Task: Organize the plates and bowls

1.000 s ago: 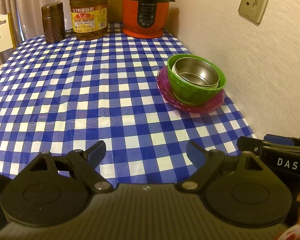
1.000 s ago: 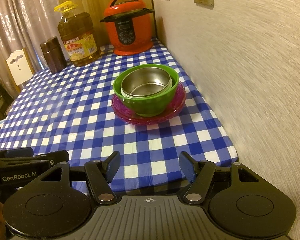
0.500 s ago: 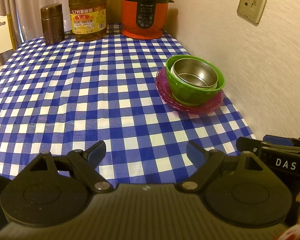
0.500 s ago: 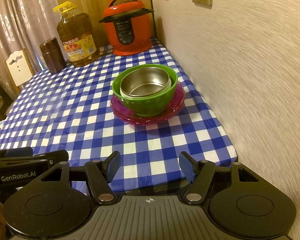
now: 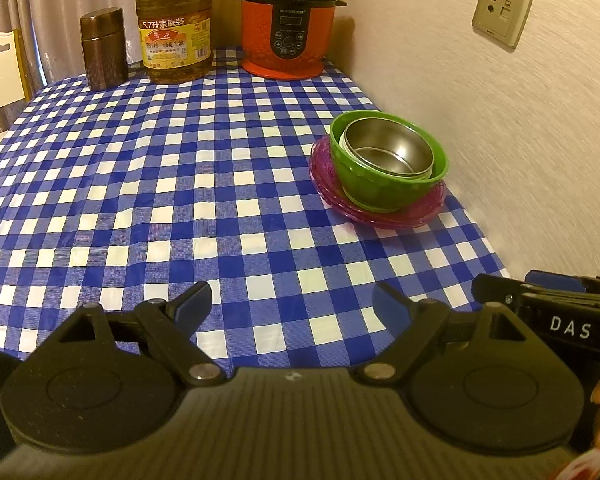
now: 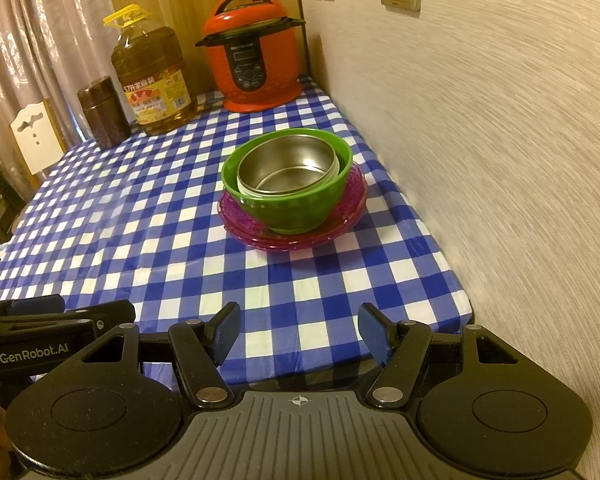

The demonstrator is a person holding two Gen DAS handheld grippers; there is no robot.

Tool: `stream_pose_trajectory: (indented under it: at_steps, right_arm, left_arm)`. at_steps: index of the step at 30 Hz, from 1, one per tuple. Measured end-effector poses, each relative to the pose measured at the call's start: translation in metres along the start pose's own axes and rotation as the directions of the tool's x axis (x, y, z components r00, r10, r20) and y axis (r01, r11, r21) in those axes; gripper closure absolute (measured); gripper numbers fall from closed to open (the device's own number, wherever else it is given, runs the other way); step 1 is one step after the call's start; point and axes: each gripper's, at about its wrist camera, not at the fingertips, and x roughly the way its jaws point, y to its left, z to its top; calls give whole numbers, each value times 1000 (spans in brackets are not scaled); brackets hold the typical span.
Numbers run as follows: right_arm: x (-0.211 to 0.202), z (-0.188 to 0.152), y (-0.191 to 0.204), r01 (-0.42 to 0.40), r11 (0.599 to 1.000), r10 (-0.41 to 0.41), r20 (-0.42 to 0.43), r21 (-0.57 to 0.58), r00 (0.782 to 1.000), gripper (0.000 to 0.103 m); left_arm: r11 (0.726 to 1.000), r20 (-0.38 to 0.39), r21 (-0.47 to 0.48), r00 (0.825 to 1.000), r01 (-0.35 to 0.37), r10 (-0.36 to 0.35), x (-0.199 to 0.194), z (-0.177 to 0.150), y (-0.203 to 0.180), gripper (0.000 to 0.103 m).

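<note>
Both my grippers hang over the near edge of the bench (image 5: pixel 140 184), holding nothing. Left gripper (image 5: pixel 292 304): jaws wide, only checked cloth between them. Right gripper (image 6: pixel 299 330): jaws wide too, nothing between.

Dishes sit stacked by the wall on the right side of the bench, well apart from both grippers: steel bowl (image 6: pixel 288 170) nested in green bowl (image 6: pixel 300 208), green bowl on pink plates (image 6: pixel 240 216). Steel bowl leans a bit inside the green one.

Far end of bench: red cooker (image 5: pixel 288 20), oil jug (image 5: pixel 174 28), brown canister (image 5: pixel 102 50).
</note>
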Motion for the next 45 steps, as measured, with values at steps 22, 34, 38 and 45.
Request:
stream_pose_trajectory:
  at_steps: [22, 34, 38, 45]
  right_arm:
    - [0, 1, -1, -1, 1000, 1, 2, 4, 1000, 38]
    - [0, 2, 0, 0, 1000, 0, 2, 6, 1000, 38]
    - [-1, 2, -1, -1, 1000, 1, 4, 6, 1000, 38]
    - [0, 2, -2, -1, 1000, 1, 3, 7, 1000, 38]
  left_arm:
    - [1000, 3, 9, 1000, 1, -1, 0, 1, -3, 17]
    - [1000, 3, 11, 1000, 1, -1, 0, 2, -5, 17]
    - [1000, 3, 10, 1000, 2, -2, 0, 2, -5, 17]
    - [1000, 7, 15, 1000, 3, -3, 0, 2, -7, 17]
